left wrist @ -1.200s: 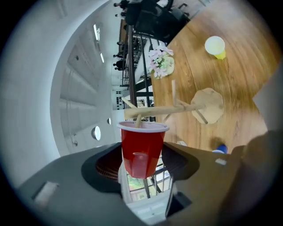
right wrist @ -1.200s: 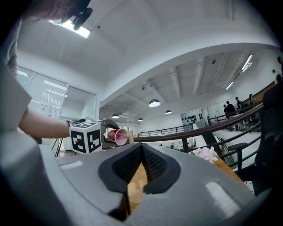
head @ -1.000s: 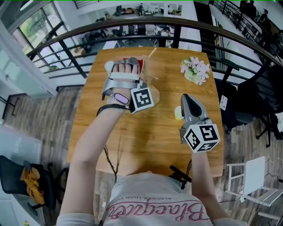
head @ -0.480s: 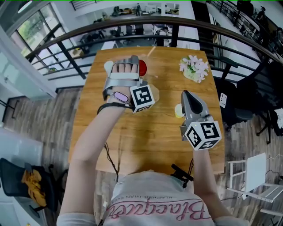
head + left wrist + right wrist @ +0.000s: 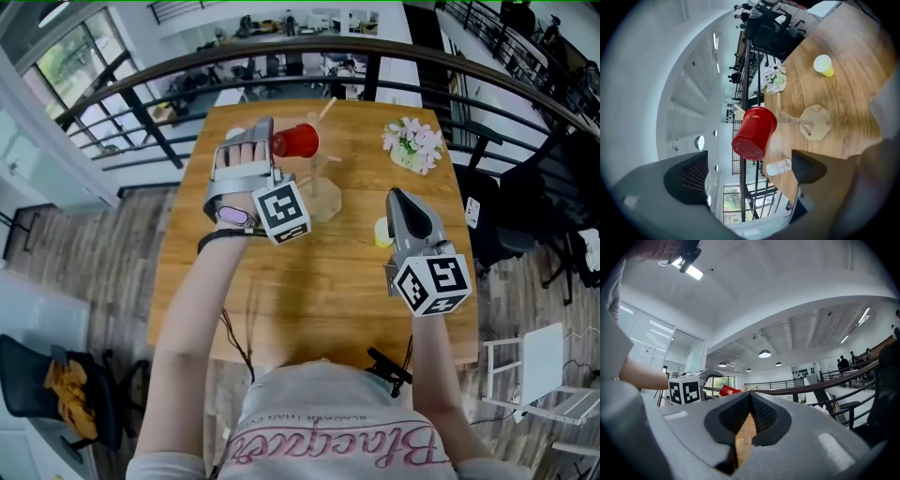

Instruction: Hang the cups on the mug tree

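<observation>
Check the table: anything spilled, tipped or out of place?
Nothing stands out. The red cup hangs on the mug tree; the yellow cup and flowers sit on the table, and nothing is spilled.

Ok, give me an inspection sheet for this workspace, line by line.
Surface: wooden table.
Job's things: red cup hangs on the mug tree; yellow cup and clear cup on the table.
Clutter: flowers at the far right corner.
Grippers: left gripper open, jaws just been opening, nothing between them; right gripper shut, empty.
Cables: thin black cable under the left forearm.
Surroundings: railing beyond the table, white chair at right.
</observation>
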`<control>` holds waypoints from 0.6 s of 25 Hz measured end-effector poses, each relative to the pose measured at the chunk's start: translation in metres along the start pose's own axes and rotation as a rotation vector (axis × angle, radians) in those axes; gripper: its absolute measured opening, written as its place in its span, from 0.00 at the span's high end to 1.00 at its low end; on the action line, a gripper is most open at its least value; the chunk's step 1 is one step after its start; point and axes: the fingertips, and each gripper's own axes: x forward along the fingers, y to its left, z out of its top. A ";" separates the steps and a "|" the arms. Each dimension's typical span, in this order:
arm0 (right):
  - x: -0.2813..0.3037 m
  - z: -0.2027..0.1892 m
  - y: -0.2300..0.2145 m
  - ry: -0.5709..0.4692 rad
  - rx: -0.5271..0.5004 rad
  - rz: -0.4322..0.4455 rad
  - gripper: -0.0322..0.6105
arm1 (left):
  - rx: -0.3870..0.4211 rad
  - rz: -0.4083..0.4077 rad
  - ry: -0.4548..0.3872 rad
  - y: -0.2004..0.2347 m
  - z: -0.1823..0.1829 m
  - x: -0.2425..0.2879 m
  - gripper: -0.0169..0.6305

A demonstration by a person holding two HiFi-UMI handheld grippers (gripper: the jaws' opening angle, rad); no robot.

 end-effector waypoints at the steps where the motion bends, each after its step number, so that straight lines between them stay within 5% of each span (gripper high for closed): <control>1: -0.001 0.001 0.001 -0.001 -0.006 -0.004 0.95 | -0.025 -0.001 -0.008 -0.001 -0.004 -0.002 0.11; 5: -0.004 0.006 0.003 -0.010 -0.012 -0.024 0.95 | -0.177 0.000 -0.053 -0.004 -0.017 -0.010 0.11; 15: -0.011 0.013 0.017 -0.012 -0.049 -0.037 0.95 | -0.796 -0.008 -0.205 0.003 -0.050 -0.039 0.15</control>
